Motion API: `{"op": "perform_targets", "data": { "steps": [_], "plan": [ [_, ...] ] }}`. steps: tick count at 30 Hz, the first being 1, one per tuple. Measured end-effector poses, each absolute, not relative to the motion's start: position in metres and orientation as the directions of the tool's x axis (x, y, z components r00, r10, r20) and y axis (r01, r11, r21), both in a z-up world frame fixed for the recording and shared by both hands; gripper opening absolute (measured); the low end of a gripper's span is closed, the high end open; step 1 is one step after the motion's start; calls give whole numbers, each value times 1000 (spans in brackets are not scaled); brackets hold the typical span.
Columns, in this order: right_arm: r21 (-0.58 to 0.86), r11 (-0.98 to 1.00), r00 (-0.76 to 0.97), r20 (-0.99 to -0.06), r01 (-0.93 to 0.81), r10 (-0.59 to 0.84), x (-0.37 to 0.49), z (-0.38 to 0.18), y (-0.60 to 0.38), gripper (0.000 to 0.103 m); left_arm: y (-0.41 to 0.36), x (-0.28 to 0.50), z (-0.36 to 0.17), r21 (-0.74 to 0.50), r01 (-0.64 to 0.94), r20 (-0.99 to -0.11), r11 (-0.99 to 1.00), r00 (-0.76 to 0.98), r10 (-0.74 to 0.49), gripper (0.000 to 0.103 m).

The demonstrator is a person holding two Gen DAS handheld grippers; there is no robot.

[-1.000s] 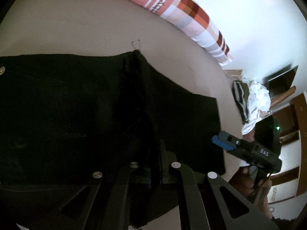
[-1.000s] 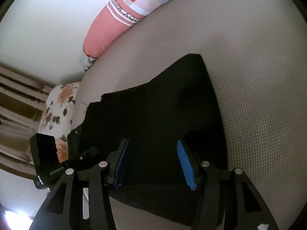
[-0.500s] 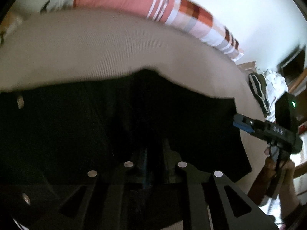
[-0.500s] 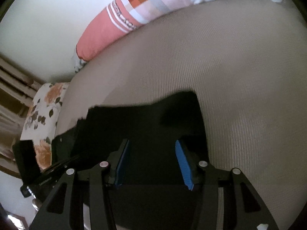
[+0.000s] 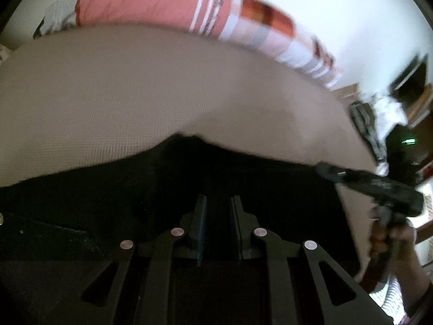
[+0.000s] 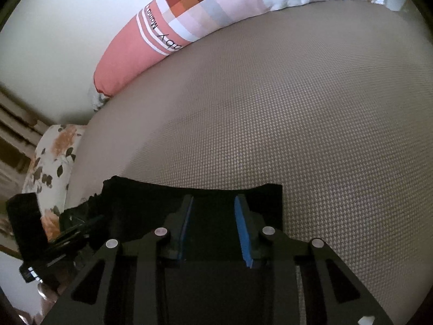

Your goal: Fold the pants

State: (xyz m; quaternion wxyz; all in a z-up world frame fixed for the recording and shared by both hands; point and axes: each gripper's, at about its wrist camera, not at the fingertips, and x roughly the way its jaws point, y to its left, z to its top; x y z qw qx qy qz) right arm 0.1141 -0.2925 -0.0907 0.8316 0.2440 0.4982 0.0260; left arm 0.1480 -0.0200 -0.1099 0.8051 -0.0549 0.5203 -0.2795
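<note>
The black pants lie flat on the bed, at its near edge, with their far border running crosswise in front of both claws. That border is the relation the coming move turns on: the long axis of the cloth runs from the left side of the bed to the right, and both claws stand over it, side by side, pointing down and away toward the long striped pillow at the far edge of the bed.

The left claw has its fingers close together with only a narrow gap. Black cloth lies under and around them, but everything there is too dark to tell whether a fold is pinched between them. The right claw is closing; its blue pads are still apart, with the pants lying beneath the gap and no cloth visibly pressed between them. In its view the cloth ends at a square corner just to the right of the fingers, so this claw is the one nearer the end of the garment.

In the left wrist view the right claw shows over the right end of the pants, held by a hand. A pile of clothes sits beyond the bed's right edge. My reading is that each claw takes the near layer and carries it across the short way, toward the pillow.
</note>
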Motion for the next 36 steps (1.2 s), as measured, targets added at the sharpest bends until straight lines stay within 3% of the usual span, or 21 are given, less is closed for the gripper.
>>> {"op": "perform_targets", "data": {
  "steps": [8, 22, 25, 27, 36],
  "plan": [
    [407, 902, 486, -823, 146, 293, 89, -71, -278, 35, -12, 126, -111, -358, 423, -821, 833, 282, -496, 20],
    [432, 891, 385, -853, 138, 353, -2, -87, -251, 38, 29, 57, -109, -370, 398, -820, 840, 285, -496, 27],
    [436, 890, 375, -853, 131, 362, -5, -85, -243, 39, 42, 53, -101, -375, 362, -817, 853, 305, -489, 37],
    [435, 893, 368, -854, 120, 366, -6, -84, -236, 41, 55, 50, -92, -353, 348, -817, 869, 339, -467, 49],
    [461, 887, 299, -850, 24, 434, 6, -89, -180, 43, 152, 58, -58, -308, 202, -801, 930, 472, -368, 54]
  ]
}}
